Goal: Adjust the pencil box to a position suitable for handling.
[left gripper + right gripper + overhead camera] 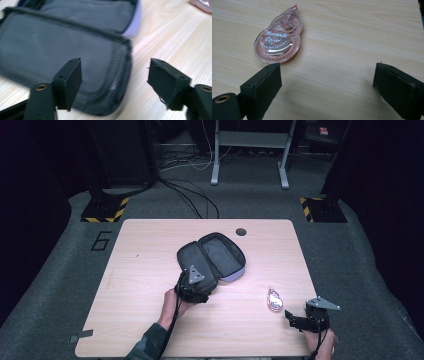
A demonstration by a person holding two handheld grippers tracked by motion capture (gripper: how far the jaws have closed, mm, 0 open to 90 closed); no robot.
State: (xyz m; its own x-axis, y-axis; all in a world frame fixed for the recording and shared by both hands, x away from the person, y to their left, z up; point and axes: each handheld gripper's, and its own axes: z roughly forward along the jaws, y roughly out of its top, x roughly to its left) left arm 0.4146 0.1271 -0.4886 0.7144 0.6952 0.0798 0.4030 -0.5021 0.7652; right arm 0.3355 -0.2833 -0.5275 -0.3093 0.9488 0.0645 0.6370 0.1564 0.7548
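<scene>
From the high view, a pale wood-grain surface point(150, 270) with rounded corners stands on grey carpet. An open pouch point(212, 257) lies near its middle, unzipped flat into two oval halves with dark lining and a lilac outer edge. The left gripper point(192, 285) sits at the pouch's near end, a grey three-cornered plate on top, held by the left hand point(172, 304). A small pinkish correction-tape dispenser point(274, 300) lies to the right, well apart from the pouch. The right gripper point(300, 320) rests just beside it near the surface's front right corner.

The left gripper view brings out the pouch's point(65, 62) fabric: a fine dark mesh panel over the near half, with a rounded, zip-edged corner. The left gripper point(113, 77) stands wide open, holding nothing; one blocky black jaw is over the mesh, the other over bare wood.

The right gripper view gives the dispenser point(278, 40) in detail: a clear, gourd-shaped plastic shell with a pink toothed wheel inside and white lettering. The right gripper point(327, 80) is spread wide and empty, the dispenser just beyond its one jaw.
</scene>
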